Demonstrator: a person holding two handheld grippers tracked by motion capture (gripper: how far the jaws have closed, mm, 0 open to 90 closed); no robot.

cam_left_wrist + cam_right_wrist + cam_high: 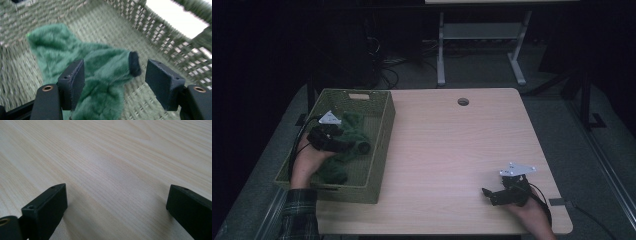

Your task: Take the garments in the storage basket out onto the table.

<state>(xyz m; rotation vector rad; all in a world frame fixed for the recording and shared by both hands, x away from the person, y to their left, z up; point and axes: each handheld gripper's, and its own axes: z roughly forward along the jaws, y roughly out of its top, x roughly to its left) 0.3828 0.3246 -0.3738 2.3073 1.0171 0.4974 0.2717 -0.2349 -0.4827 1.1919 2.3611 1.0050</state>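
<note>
Green fuzzy sock [100,75] lies in the woven basket [382,130], right between the left gripper [115,82] pads, which stand wide apart, not pressing. Right gripper [117,207] hangs wide open over bare wooden table [112,157], well apart.

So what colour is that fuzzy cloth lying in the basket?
Green, with a dark cuff at one end; the fuzzy cloth shows best in the left gripper view.
</note>
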